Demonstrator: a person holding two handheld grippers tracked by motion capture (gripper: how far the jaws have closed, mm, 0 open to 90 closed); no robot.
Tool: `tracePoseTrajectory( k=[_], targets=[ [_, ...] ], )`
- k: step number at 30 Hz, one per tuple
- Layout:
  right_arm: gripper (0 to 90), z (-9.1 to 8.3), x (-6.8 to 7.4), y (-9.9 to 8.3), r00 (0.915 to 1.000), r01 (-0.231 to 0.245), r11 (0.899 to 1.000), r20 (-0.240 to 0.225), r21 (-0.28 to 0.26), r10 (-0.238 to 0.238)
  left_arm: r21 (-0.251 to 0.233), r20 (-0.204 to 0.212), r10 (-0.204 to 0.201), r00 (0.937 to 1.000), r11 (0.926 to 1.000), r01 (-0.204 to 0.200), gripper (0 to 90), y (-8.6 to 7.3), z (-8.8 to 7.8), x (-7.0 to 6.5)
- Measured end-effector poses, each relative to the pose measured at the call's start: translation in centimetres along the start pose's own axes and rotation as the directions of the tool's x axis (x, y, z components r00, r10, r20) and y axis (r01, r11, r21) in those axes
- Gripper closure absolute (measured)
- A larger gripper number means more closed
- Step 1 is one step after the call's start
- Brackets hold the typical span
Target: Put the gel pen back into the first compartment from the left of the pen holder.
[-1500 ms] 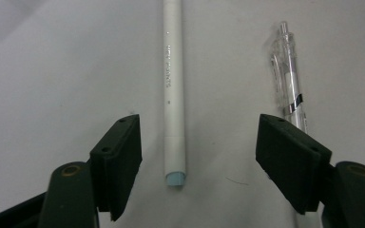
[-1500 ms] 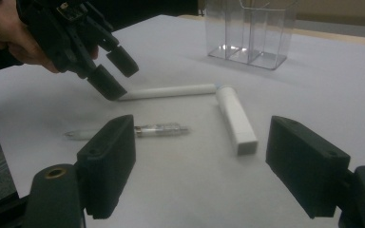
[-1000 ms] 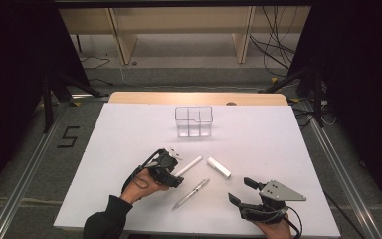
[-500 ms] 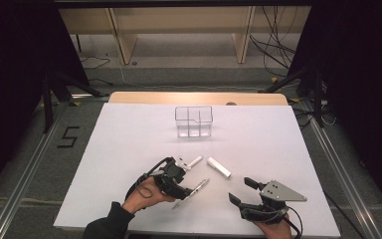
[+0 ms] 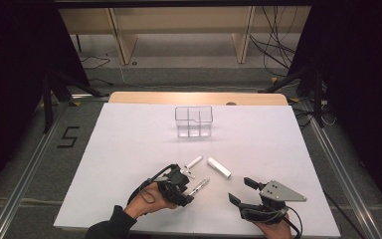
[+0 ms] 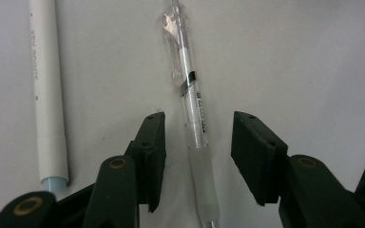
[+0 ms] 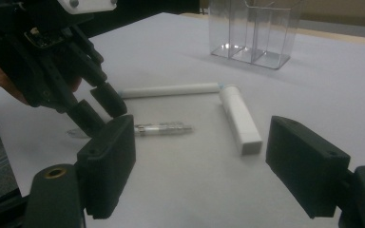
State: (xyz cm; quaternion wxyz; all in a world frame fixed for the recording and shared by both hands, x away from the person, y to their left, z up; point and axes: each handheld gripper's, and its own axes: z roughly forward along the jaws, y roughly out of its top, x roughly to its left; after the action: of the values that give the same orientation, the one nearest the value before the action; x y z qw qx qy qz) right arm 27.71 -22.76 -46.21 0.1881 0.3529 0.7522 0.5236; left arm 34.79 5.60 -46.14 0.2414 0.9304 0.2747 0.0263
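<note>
In the high view, the left gripper (image 5: 188,180) sits low over the white surface (image 5: 129,149), its jaws astride a clear-barrelled pen (image 5: 199,185); the right gripper (image 5: 241,190) rests near the front edge, jaws open and empty. A clear plastic compartment box (image 5: 194,121) stands farther back. In the left gripper view, the jaws have just been closing, with the pen between them, not yet touched; a long white marker (image 6: 47,90) lies beside. In the right gripper view, a short white block (image 7: 240,118) lies beyond the pen.
</note>
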Motion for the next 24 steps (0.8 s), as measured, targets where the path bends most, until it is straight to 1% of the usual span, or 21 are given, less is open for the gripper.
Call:
tracePoseTrajectory(
  k=[2, 4, 7, 11, 16, 18, 19, 21, 23, 24],
  targets=[
    [26.0, 0.0, 0.0, 0.0, 1.0, 0.0, 1.0, 0.0, 0.0, 0.0, -0.003, -0.005, 0.006, 1.0, 1.0, -0.006, 57.7, -0.1, 0.1, -0.2],
    [26.0, 0.0, 0.0, 0.0, 1.0, -0.002, 1.0, 0.0, 0.0, 0.002, -0.003, -0.022, 0.015, 0.9997, 0.9999, -0.015, 59.2, -0.1, 0.1, -0.3],
    [26.0, 0.0, 0.0, 0.0, 1.0, -0.002, 1.0, -0.001, 0.0, 0.002, 0.0, -0.044, 0.014, 0.9989, 0.9999, -0.014, 63.5, -0.2, 0.4, -0.4],
    [26.0, 0.1, 0.0, 0.0, 1.0, 0.0, 1.0, -0.002, 0.003, 0.0, 0.015, -0.044, 0.03, 0.9986, 0.9994, -0.03, 64.8, -0.3, 0.7, -0.6],
    [26.0, 0.1, 0.0, 0.0, 1.0, -0.003, 1.0, -0.002, 0.001, 0.003, 0.011, -0.062, 0.037, 0.9974, 0.9993, -0.036, 66.2, -0.3, 0.8, -0.9],
    [26.0, 0.1, 0.0, 0.0, 1.0, -0.003, 1.0, -0.002, 0.001, 0.003, 0.01, -0.07, 0.046, 0.9965, 0.9989, -0.045, 67.9, -0.3, 0.8, -1.1],
    [26.0, 0.1, 0.0, 0.0, 1.0, -0.003, 1.0, -0.002, 0.001, 0.003, 0.009, -0.069, 0.053, 0.9962, 0.9986, -0.052, 69.2, -0.3, 0.8, -1.2],
    [26.0, 0.2, 0.0, 0.0, 1.0, -0.004, 1.0, -0.003, 0.004, 0.004, 0.008, -0.064, 0.05, 0.9967, 0.9987, -0.05, 73.4, -0.3, 0.9, -1.3],
    [26.0, 0.2, 0.0, 0.0, 1.0, -0.005, 1.0, -0.003, 0.004, 0.005, 0.006, -0.059, 0.043, 0.9974, 0.9991, -0.042, 74.8, -0.4, 0.8, -1.2],
    [26.0, 0.2, 0.0, 0.0, 1.0, -0.004, 1.0, -0.002, 0.004, 0.004, 0.002, -0.052, 0.032, 0.9981, 0.9995, -0.032, 75.3, -0.4, 0.9, -1.1]
  ],
)
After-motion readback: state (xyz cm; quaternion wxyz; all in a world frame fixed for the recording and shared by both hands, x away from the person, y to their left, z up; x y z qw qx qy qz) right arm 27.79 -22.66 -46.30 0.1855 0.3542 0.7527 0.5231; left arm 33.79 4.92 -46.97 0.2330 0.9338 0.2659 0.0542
